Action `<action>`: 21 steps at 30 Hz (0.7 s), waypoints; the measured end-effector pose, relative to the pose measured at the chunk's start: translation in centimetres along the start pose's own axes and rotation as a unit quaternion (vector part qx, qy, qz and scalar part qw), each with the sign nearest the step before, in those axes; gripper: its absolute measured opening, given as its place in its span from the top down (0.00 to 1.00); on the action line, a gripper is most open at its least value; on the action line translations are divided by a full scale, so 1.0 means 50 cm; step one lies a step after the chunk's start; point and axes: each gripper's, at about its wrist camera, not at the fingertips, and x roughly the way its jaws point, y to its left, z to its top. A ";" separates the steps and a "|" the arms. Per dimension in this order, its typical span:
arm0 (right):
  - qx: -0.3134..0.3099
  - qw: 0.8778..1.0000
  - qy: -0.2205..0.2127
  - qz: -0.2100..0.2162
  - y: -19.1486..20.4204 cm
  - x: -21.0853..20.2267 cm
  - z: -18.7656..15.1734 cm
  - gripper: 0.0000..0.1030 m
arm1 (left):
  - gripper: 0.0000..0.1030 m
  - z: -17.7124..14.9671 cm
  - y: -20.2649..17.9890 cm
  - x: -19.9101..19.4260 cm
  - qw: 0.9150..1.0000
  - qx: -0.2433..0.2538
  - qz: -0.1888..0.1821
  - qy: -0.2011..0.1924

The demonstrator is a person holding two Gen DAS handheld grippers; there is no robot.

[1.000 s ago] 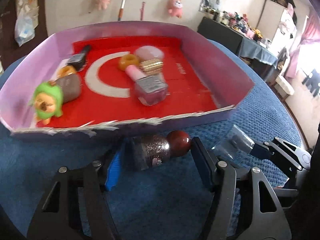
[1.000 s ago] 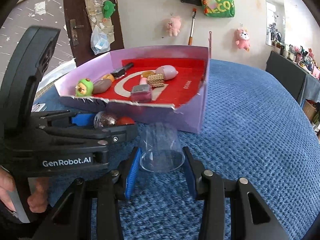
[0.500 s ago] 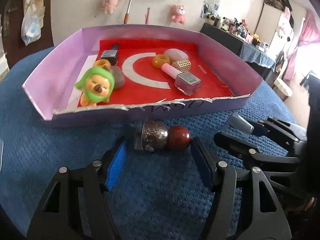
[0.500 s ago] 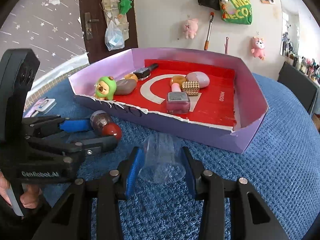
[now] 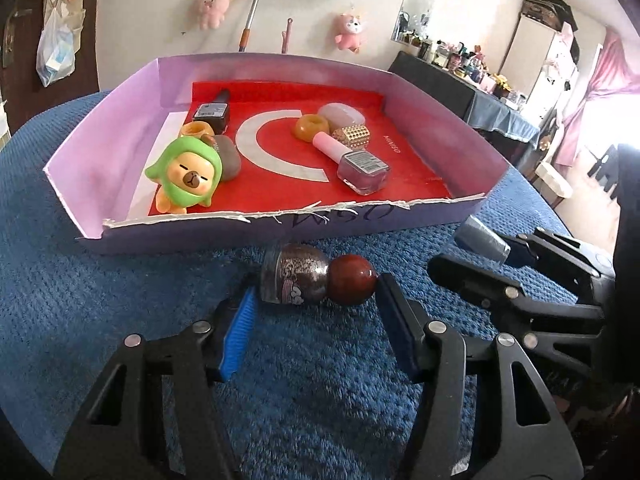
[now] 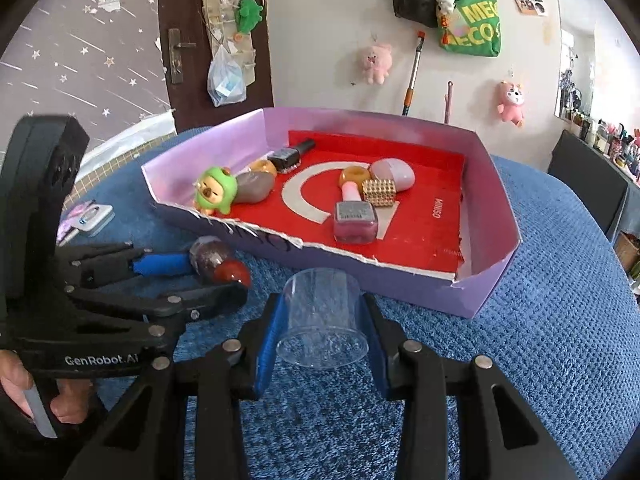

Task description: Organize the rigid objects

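Note:
My left gripper (image 5: pixel 316 300) is shut on a dark glittery nail polish bottle with a red round cap (image 5: pixel 316 280), held sideways just in front of the purple box (image 5: pixel 280 224); it also shows in the right wrist view (image 6: pixel 218 262). My right gripper (image 6: pixel 322 320) is shut on a clear plastic cup (image 6: pixel 322 316), held mouth toward the camera before the box's torn front wall (image 6: pixel 360 276). Inside the red-floored box lie a green-hooded figurine (image 5: pixel 186 174), a pink nail polish (image 5: pixel 352 160), a black nail polish (image 5: pixel 212 110), a gold cube (image 5: pixel 352 136) and stones.
The box sits on a blue textured cloth (image 5: pixel 100 320). A small case lies on the cloth left of the box (image 6: pixel 86 218). Plush toys and a green bag hang on the far wall. A dark cabinet with clutter stands at the right (image 5: pixel 460 92).
Both grippers have drawn back and to the left from the box's front wall with their objects still held. The box now sits farther away in both views.

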 end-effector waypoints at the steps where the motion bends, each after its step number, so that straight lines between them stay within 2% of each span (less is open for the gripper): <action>1: 0.002 1.000 -0.001 0.004 0.001 -0.003 0.001 0.60 | 0.46 -0.001 -0.002 -0.006 1.000 0.003 -0.001 -0.002; 2: 0.007 1.000 -0.003 0.014 0.000 -0.009 0.005 0.60 | 0.47 0.000 -0.005 -0.015 1.000 0.005 -0.004 -0.006; 4: 0.013 1.000 -0.007 0.025 -0.001 -0.019 0.010 0.60 | 0.94 0.003 -0.006 -0.027 1.000 0.010 -0.007 -0.010; 6: 0.021 0.999 -0.012 0.040 -0.004 -0.030 0.020 0.60 | 0.94 0.012 -0.001 -0.044 0.999 -0.003 -0.038 -0.014; 9: 0.017 0.999 -0.014 0.035 -0.004 -0.032 0.032 0.60 | 0.94 0.022 -0.002 -0.042 1.000 0.002 -0.008 -0.017; 11: 0.012 0.999 -0.011 0.031 -0.006 -0.028 0.030 0.60 | 0.94 0.016 0.006 -0.027 0.999 -0.013 -0.035 -0.002; 14: 0.003 1.000 -0.002 0.019 -0.005 -0.021 0.013 0.60 | 0.92 0.006 0.005 -0.018 0.999 -0.015 -0.049 0.002; 17: 0.006 1.000 0.011 0.006 -0.014 0.000 -0.002 0.60 | 0.80 0.015 0.002 -0.011 0.998 -0.014 -0.055 -0.004; 18: 0.010 1.000 0.018 0.003 -0.020 0.010 -0.007 0.60 | 0.69 0.019 0.002 -0.011 0.998 -0.013 -0.056 -0.005; 19: 0.014 1.000 0.023 0.002 -0.026 0.018 -0.010 0.60 | 0.45 0.024 0.001 -0.012 0.998 -0.012 -0.053 -0.008; 21: 0.018 1.000 0.025 0.003 -0.031 0.024 -0.014 0.60 | 0.15 0.030 0.002 -0.016 0.999 -0.011 -0.044 -0.018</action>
